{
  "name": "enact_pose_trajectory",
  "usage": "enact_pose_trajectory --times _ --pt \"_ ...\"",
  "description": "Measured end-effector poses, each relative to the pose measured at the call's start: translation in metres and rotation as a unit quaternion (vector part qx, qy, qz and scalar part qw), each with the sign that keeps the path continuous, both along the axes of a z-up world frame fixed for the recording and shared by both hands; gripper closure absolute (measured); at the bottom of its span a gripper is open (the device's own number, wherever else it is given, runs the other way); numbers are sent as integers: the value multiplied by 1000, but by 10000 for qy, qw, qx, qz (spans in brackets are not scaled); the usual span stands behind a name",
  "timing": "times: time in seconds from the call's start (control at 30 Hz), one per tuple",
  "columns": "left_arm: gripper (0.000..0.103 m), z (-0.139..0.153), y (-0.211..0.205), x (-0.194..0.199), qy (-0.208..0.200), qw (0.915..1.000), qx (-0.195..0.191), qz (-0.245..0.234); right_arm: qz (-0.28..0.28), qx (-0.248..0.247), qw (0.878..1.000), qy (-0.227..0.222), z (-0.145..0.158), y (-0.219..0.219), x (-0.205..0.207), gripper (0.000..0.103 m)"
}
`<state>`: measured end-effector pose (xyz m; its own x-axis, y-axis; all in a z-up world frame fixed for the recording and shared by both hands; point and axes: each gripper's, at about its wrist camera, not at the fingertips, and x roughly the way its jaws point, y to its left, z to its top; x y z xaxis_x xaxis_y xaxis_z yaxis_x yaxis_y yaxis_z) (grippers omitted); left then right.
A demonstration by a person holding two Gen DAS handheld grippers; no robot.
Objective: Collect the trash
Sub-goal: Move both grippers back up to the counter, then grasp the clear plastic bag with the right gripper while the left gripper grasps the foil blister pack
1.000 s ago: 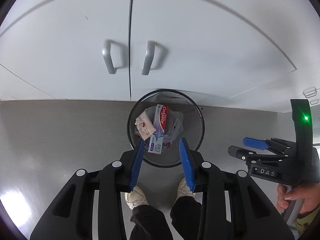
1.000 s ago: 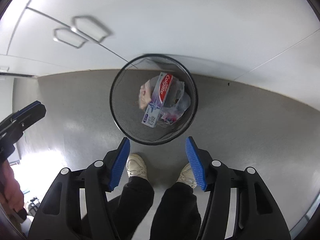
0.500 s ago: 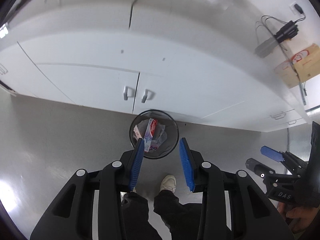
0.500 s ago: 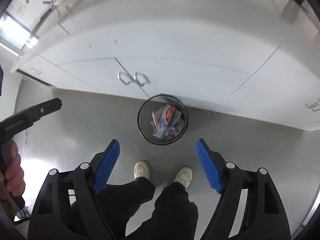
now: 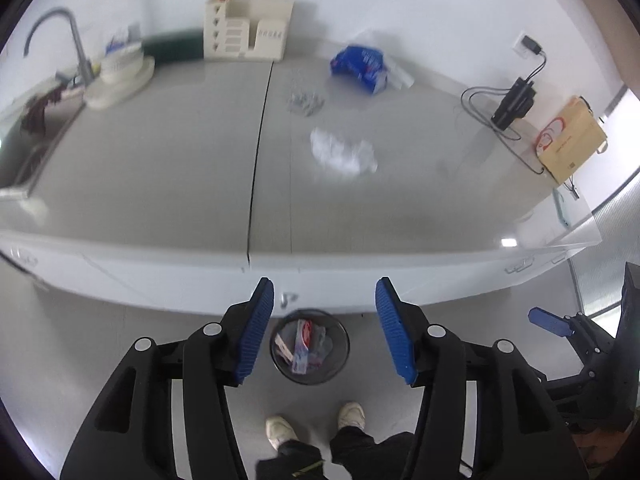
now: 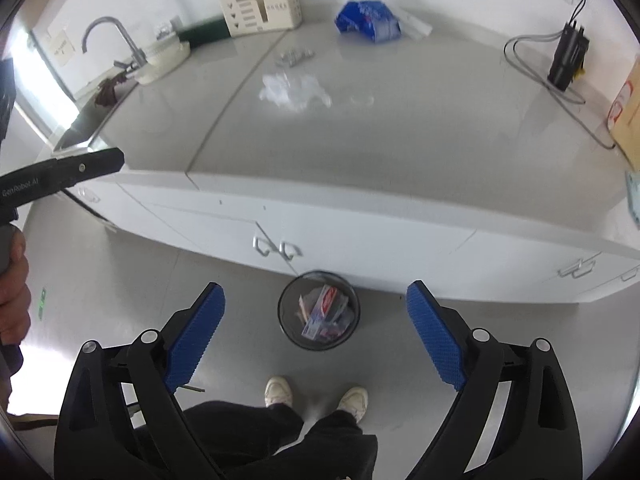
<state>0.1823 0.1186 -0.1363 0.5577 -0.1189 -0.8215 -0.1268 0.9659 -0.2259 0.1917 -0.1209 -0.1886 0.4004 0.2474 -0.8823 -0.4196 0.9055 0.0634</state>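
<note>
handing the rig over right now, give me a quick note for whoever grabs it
Left gripper: open, empty. Right gripper: open wider, empty.
Both are held high above the floor, looking down at the mesh bin in front of the cabinet doors.
Done: the toothpaste box and some wrappers are in the bin.
Left on the countertop: crumpled clear plastic, a blue packet, and a small grey blister-like item.

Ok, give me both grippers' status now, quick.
Left gripper: open, holding nothing.
Right gripper: open wide, holding nothing.
</note>
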Motion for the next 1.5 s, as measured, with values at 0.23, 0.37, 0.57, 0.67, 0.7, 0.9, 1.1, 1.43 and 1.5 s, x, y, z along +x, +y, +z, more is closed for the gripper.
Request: enact_pose_trajectory --times 0.23,0.37,0.57,0.67,0.7,0.9,1.1,1.43,1.5 --pt "44 31 23 14 10 10000 -69 -66 -41 97 9998 -170 13 23 18 7" --pt "39 39 32 34 -49 10000 -61 -60 155 37 9995 -270 26 35 35 6" --pt "34 39 35 88 47 9998 202 12 514 86 9983 -275 20 58 86 6" --pt "34 39 40 120 64 9994 299 171 932 -342 9936 -530 12 77 112 6" --pt "34 38 42 131 106 9993 270 232 1081 -389 9918 -552 9 82 123 6" --pt "27 29 51 200 459 9979 185 419 1475 -209 9884 -300 -6 93 183 6" --pt "20 18 52 239 670 9955 332 578 1868 -156 9822 -83 -23 110 216 6" --pt "13 -25 64 325 1160 9915 247 -529 1592 -126 9869 247 -46 136 241 6" --pt "13 -37 63 338 1190 9889 390 -797 1444 -302 9887 282 -51 139 243 6"
